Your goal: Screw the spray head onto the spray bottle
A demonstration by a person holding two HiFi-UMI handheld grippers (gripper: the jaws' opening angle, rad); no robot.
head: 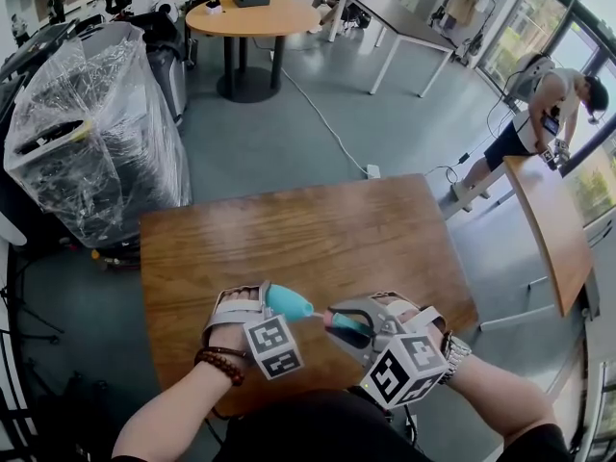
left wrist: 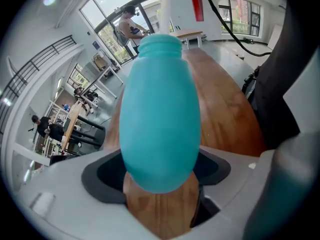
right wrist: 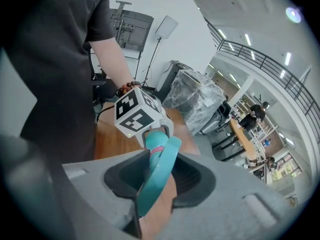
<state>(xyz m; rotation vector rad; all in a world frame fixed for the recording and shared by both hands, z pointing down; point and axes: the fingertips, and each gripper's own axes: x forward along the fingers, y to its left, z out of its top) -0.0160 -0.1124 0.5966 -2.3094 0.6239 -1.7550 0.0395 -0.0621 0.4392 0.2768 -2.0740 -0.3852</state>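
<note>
Over the near part of the bench (head: 289,229), the left gripper (head: 262,304) is gripping the teal spray bottle (head: 289,303) round its belly, jaws standing wide and pressing on both sides, the neck pointing toward the right gripper (head: 345,323). That one's jaws are sitting partway closed, clamping the teal spray head (head: 348,327) by its trigger, its white tube (left wrist: 165,9) meeting the bottle's mouth. Beyond both, bare wood is running to the far edge, with grey floor (head: 318,133) opening behind
</note>
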